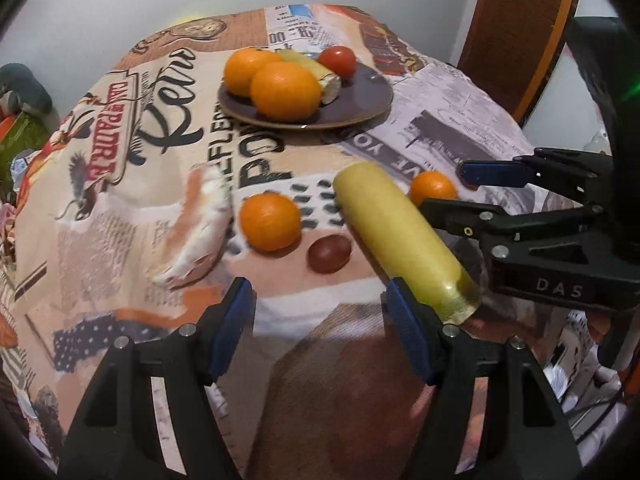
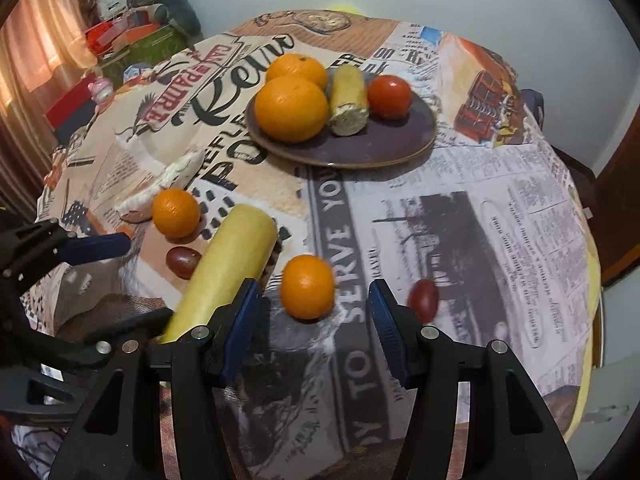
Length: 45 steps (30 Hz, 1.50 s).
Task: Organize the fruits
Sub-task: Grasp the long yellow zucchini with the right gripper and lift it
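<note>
Yellow squash (image 1: 404,240) lies flat — long axis runs diagonally toward plate (image 1: 360,108).

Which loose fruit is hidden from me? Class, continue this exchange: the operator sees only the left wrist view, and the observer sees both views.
Observer: A second small dark red fruit lies on the cloth, just right of the right tongs. In your view, those tongs block it.
Operator: Are the right tongs holding anything?
Observer: No. They are open and empty. The small orange lies on the cloth and shows between their fingers, untouched.
Operator: What lies past the table's left edge?
Observer: A curtain hangs there, behind the clutter.
</note>
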{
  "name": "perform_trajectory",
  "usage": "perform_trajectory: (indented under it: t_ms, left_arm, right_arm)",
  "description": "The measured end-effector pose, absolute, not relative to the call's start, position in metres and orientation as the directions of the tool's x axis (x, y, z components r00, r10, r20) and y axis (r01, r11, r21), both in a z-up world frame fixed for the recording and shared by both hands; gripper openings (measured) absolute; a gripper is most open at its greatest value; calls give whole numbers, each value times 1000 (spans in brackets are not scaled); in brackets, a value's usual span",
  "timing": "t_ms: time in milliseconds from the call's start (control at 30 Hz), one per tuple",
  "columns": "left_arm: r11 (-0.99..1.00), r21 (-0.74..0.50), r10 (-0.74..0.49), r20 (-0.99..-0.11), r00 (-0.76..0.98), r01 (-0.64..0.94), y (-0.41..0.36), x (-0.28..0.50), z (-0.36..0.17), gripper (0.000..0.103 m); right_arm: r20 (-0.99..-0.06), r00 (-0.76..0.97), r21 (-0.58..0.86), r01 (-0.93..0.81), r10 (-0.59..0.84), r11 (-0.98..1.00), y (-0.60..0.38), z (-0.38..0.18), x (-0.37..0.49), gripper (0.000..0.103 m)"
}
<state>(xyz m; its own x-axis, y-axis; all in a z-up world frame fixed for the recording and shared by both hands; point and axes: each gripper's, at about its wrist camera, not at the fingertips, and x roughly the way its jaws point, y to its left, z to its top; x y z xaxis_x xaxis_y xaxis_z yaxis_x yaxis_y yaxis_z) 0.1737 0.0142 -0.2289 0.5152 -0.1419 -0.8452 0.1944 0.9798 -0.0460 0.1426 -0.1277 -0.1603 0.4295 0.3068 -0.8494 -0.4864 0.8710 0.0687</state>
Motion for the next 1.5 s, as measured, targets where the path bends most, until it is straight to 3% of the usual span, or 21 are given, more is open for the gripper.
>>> perform_trajectory:
  t_ms: [300, 467, 600, 1233, 1500]
  left_arm:
    - [995, -44, -92, -797, 597, 95, 55, 165, -205, 69]
    - [998, -53, -56, -800, 598, 22, 87, 162, -208, 69]
    - [998, -67, -59, -799, 599, 10, 100, 161, -212, 64]
    - [997, -10, -52, -838, 544, 80, 92, 224, -234, 64]
    - [995, -77, -102, -843, 529, 69, 97, 247, -242, 62]
  right_arm:
    - [-804, 433, 126, -545, 407, 829, -115, -138, 122, 53]
    - [-816, 365, 200, -549, 448, 812, -101, -151, 115, 33]
    - [-824, 379, 181, -530, 422, 829, -96, -155, 116, 33]
    - [-856, 332, 182, -525, 397, 831, -73, -164, 160, 33]
    - [-860, 312, 180, -554, 403, 813, -63, -166, 182, 34]
